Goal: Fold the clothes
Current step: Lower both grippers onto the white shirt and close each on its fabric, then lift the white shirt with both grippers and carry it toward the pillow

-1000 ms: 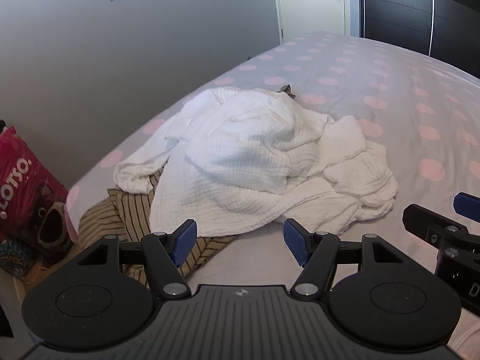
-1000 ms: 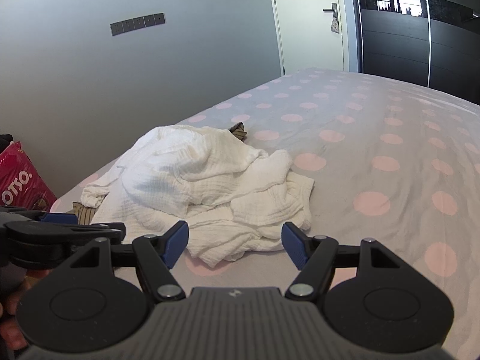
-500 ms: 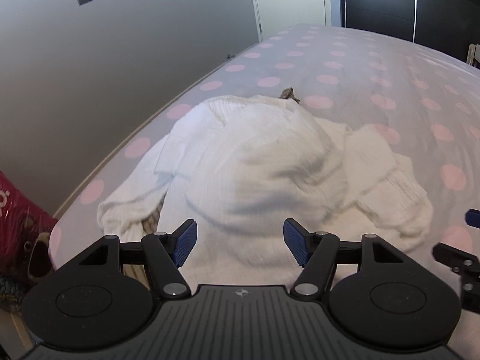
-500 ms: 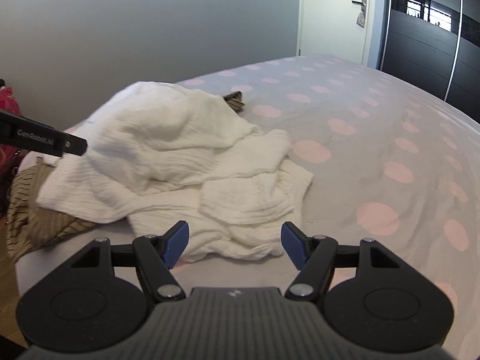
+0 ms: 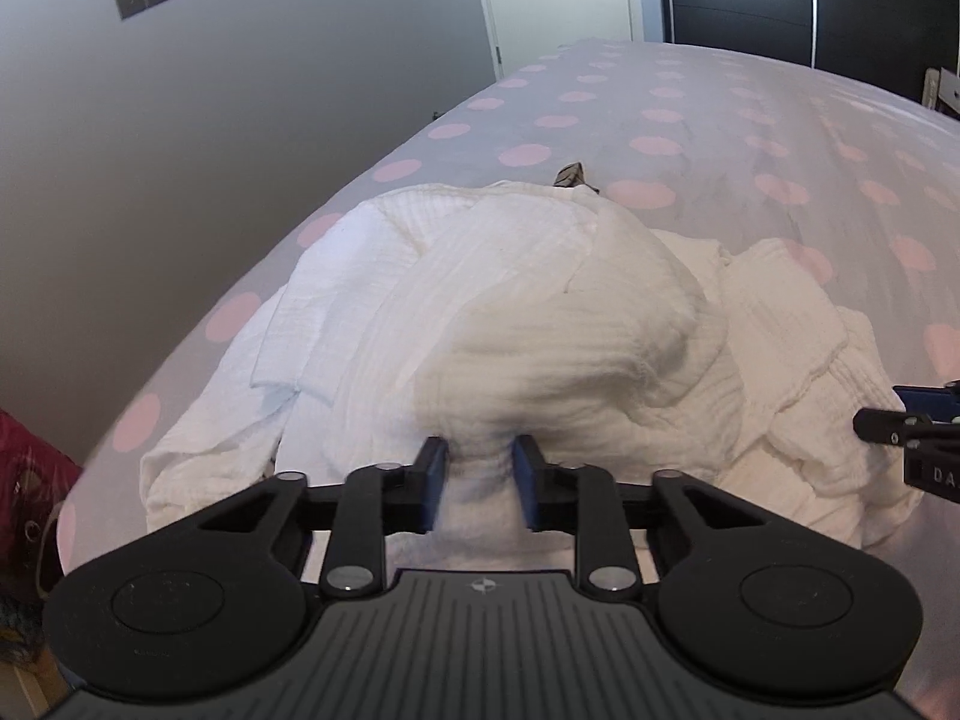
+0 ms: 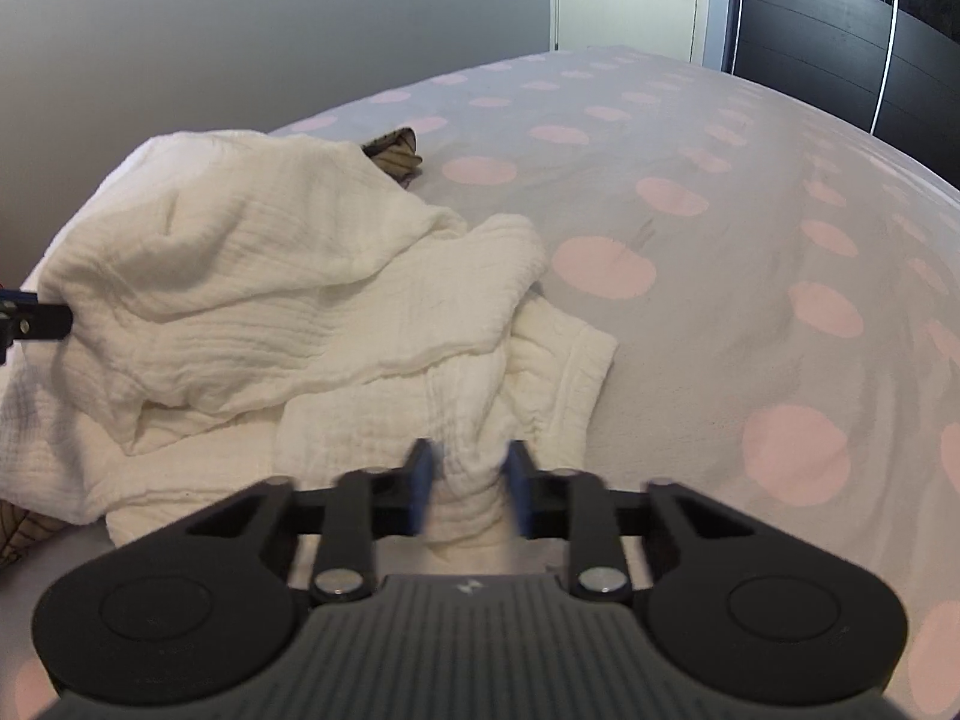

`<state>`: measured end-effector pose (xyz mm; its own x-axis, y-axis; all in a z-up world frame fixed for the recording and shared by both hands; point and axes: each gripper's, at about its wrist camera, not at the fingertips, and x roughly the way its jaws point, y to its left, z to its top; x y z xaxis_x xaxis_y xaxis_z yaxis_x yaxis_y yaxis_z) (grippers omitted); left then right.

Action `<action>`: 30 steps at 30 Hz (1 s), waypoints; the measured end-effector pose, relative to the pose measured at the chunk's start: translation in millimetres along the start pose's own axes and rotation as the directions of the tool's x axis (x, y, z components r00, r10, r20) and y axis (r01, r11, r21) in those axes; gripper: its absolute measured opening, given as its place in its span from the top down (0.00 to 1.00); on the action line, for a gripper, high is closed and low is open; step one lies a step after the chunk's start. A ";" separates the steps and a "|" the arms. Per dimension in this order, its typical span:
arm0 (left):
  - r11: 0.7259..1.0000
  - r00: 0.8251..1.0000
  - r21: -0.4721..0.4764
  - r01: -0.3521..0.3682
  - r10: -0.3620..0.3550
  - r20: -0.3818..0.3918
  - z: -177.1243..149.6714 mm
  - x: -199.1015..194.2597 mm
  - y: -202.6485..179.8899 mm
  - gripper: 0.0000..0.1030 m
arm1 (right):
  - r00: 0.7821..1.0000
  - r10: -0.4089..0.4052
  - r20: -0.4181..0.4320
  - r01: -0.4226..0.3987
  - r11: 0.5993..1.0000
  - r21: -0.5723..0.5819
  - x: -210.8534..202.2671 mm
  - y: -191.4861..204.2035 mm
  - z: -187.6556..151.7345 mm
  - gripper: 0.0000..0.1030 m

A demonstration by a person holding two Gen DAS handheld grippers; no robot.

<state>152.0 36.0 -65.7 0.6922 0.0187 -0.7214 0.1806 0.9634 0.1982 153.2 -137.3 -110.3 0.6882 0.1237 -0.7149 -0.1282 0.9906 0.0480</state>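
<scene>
A crumpled white crinkle-weave garment (image 5: 540, 312) lies heaped on the polka-dot bed (image 5: 750, 138). My left gripper (image 5: 478, 474) is at the heap's near edge, its jaws closing, with a bunched fold of the white cloth pinched between the blue pads. My right gripper (image 6: 467, 480) is at the near right part of the same white garment (image 6: 240, 264), jaws closing too, a fold squeezed between its blurred pads. A brown striped garment (image 6: 396, 150) peeks out from under the far side of the heap.
The grey sheet with pink dots (image 6: 720, 192) stretches away to the right and far side. A grey wall runs along the bed's left edge, with a red bag (image 5: 30, 468) on the floor there. A door and dark wardrobe (image 6: 840, 30) stand beyond.
Both grippers moved forward and down onto the white heap. Their jaws went from wide open to closed in on folds of the cloth.
</scene>
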 end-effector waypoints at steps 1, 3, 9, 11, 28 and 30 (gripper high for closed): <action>1.000 1.000 0.001 0.003 -0.003 0.009 1.9 -2.7 -0.3 0.95 | 1.000 0.001 0.011 -0.001 1.000 0.006 -3.6 -0.7 0.0 0.88; 1.000 0.999 -0.004 0.016 -0.015 0.036 6.7 -10.9 0.7 0.97 | 0.999 -0.008 0.031 0.008 1.000 0.015 -13.2 -3.6 -0.2 0.92; 0.998 0.984 -0.006 0.056 -0.054 0.172 30.4 -61.5 -5.4 0.98 | 0.991 -0.086 0.105 0.081 0.996 0.048 -55.6 -20.4 4.0 0.93; 0.998 0.970 -0.011 0.067 -0.062 0.234 39.4 -86.2 -8.6 0.99 | 0.983 -0.124 0.134 0.117 0.992 0.056 -74.6 -26.0 7.3 0.93; 0.955 0.793 0.046 0.293 -0.269 0.546 70.3 -258.1 -77.2 1.00 | 0.733 -0.608 0.305 0.546 0.793 0.271 -320.3 -132.9 -12.3 0.93; 0.946 0.770 0.072 0.317 -0.302 0.563 71.4 -275.2 -85.4 1.00 | 0.682 -0.664 0.307 0.585 0.747 0.315 -357.3 -147.7 -20.0 0.93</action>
<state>-4.0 -70.5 163.3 0.8715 -0.4266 -0.2418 0.4411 0.8975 0.0065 -88.0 -329.0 124.1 0.7736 -0.5550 -0.3059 0.5320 0.8310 -0.1623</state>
